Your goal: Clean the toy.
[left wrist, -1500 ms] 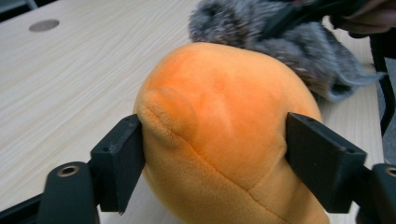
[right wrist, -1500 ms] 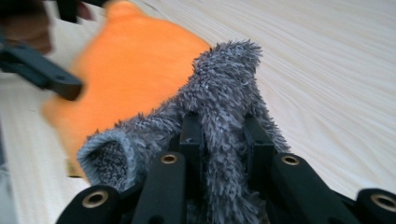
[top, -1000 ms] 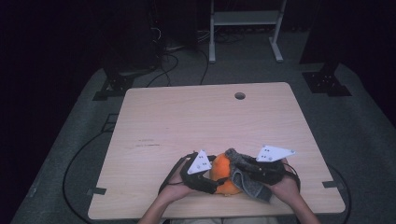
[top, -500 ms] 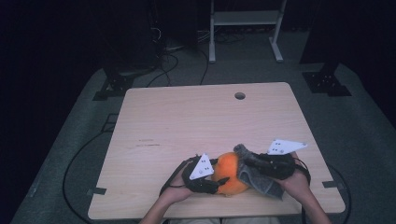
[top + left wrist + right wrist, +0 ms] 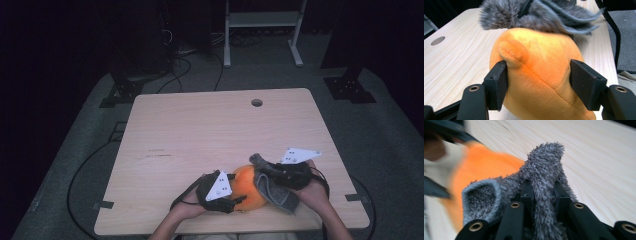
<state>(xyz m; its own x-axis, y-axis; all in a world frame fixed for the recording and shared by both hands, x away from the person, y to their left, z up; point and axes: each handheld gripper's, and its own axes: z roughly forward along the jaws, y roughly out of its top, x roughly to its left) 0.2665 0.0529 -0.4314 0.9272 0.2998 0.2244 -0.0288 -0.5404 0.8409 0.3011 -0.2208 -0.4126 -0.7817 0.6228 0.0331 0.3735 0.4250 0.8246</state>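
Round orange plush toy [image 5: 539, 75], at the near edge of the pale wooden worktop [image 5: 200, 135], is clamped in the left gripper [image 5: 539, 82] jaws, just closed on it — fuzzy grey sock [image 5: 544, 185], pinched tight by the right gripper [image 5: 542, 195], is judged mid-fitting, next to be drawn further over the plush.

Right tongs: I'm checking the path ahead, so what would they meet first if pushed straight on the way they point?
Probably the orange plush toy, just beyond the grey fuzzy cloth that the right tongs pinch; depth is unclear.

left gripper [image 5: 235, 197]: jaws just closed, clamped | right gripper [image 5: 270, 172]: jaws pinched tight
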